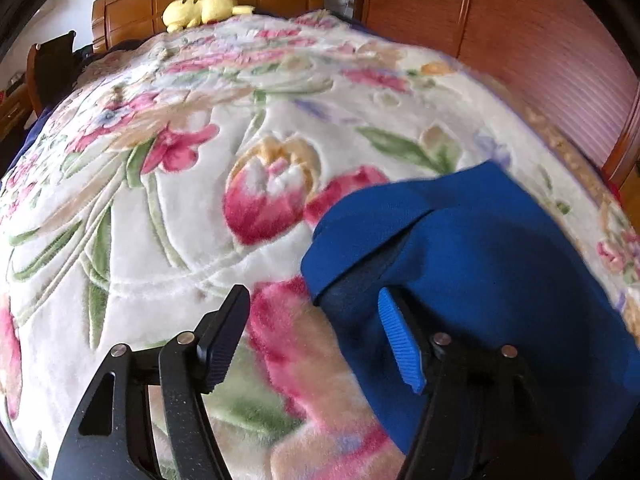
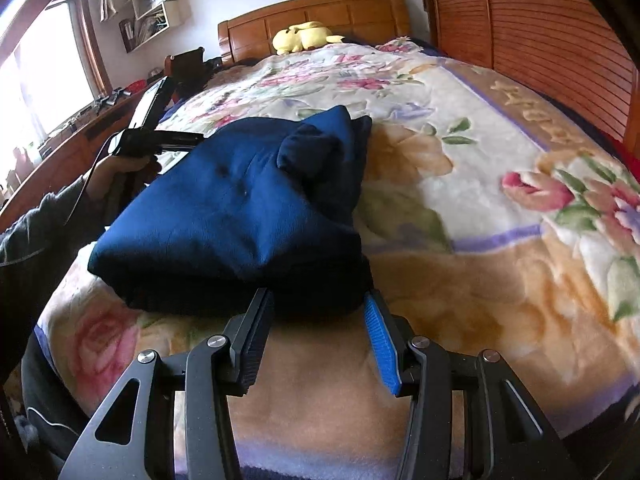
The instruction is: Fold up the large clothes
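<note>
A: Starting at the left, how does the left gripper stand?

B: Its jaws are spread wide with nothing between them, only the plush cream blanket printed with pink and green flowers. The folded bundle of deep blue fleece clothing lies on that blanket just right of it, behind the blue-padded finger.

A: And the right gripper?

B: Its jaws stand partly apart at the bundle's near edge. That dark edge sits at the fingertips; I cannot tell whether the pads press on it.

A: So what could spoil things?

B: The bundle looks loose: a dark flap bulges on top towards its far end. I would guess that a drag by one edge would let the layers slide and the fold open. The deep pile may also catch the cloth and ruck it.

A: Anything else?

B: The wide left fingers could snag the blanket instead of the garment.
</note>
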